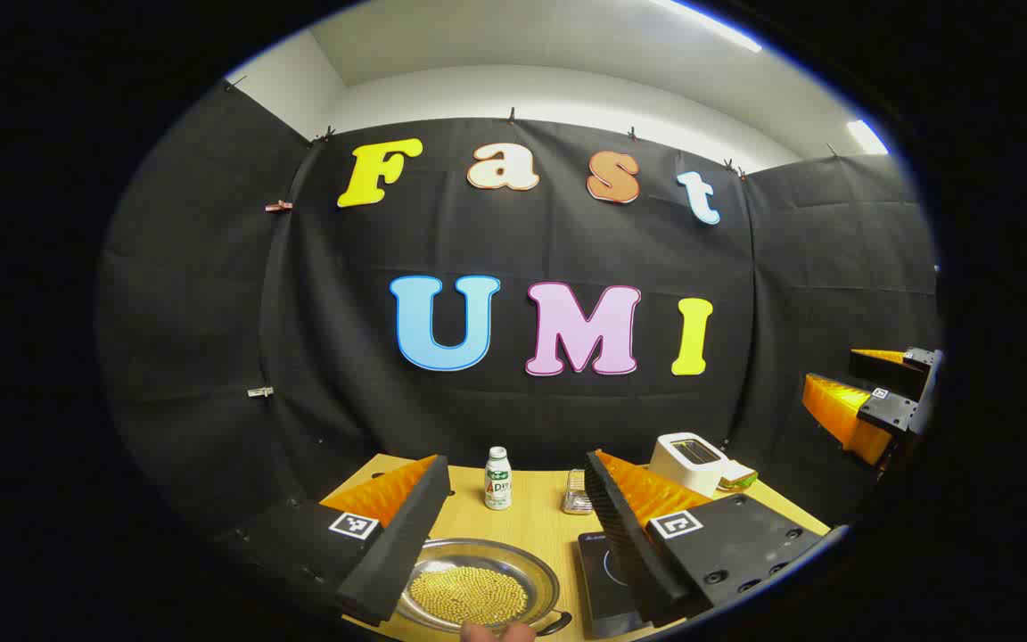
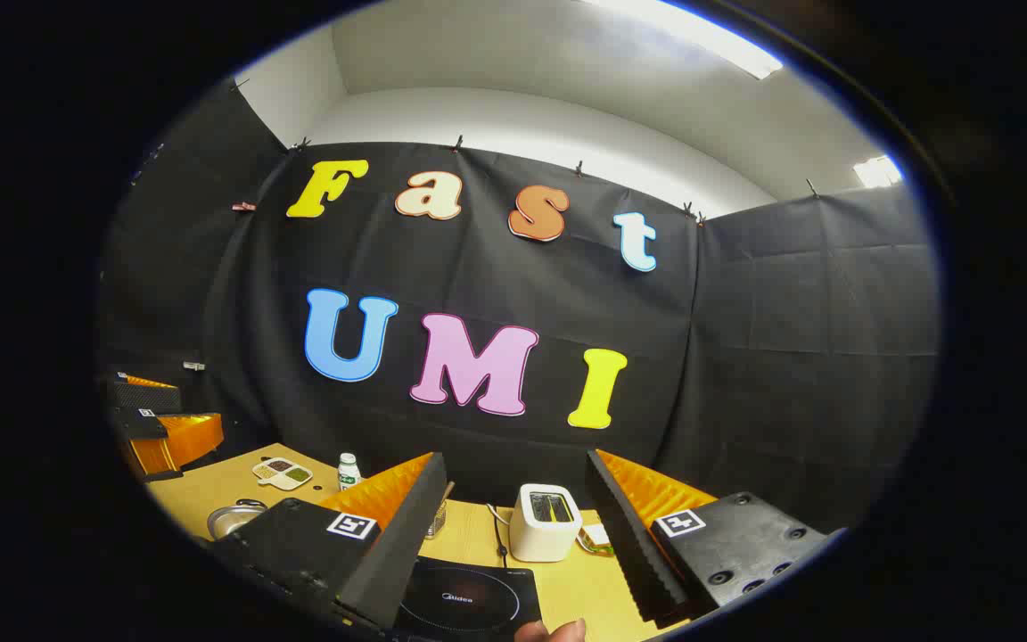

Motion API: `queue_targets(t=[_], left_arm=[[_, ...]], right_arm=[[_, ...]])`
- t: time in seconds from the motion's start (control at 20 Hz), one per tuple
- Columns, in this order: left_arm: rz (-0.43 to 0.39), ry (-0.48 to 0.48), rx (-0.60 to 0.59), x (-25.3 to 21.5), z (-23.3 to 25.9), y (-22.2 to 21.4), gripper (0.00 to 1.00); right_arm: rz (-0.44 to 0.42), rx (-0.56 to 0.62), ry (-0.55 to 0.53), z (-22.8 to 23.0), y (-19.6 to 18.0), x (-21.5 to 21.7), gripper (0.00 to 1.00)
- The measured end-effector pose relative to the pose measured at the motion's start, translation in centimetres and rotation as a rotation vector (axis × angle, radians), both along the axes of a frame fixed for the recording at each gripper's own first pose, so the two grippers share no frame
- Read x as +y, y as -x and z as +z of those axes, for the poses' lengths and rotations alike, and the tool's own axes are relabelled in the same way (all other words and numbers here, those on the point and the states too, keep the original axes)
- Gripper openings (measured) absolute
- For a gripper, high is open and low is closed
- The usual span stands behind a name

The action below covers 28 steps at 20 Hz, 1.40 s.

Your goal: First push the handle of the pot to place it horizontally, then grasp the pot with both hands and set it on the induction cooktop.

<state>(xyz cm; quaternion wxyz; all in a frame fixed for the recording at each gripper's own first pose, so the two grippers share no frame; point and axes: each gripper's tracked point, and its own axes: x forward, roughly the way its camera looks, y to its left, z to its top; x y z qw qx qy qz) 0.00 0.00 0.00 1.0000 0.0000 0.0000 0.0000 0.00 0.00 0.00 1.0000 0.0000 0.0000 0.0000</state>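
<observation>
Both grippers, left and right, hang released above my pot; a careless handle push could spill its grains.

Small white bottle stands upright at far edge of my wooden table, green label facing me. Metal wire basket just right of it. White toaster further right, cord trailing left behind it; sandwich beside toaster. Divided white snack tray lies left of bottle, near back edge.
</observation>
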Motion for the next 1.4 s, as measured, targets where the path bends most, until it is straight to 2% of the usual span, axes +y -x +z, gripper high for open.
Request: queue_targets(t=[1.2,1.3,1.4], left_arm=[[-0.006,-0.018,-0.026,0.42,0.45,0.16,0.95],[-0.02,-0.011,-0.028,0.14,0.46,0.49,0.89],[-0.041,-0.014,-0.027,-0.14,0.58,0.6,0.57]], right_arm=[[-0.014,0.001,0.008,-0.34,-0.01,-0.24,0.98],[-0.016,0.001,0.012,-0.28,0.1,-0.31,0.97],[-0.015,0.001,0.018,-0.4,-0.12,-0.34,0.97]])
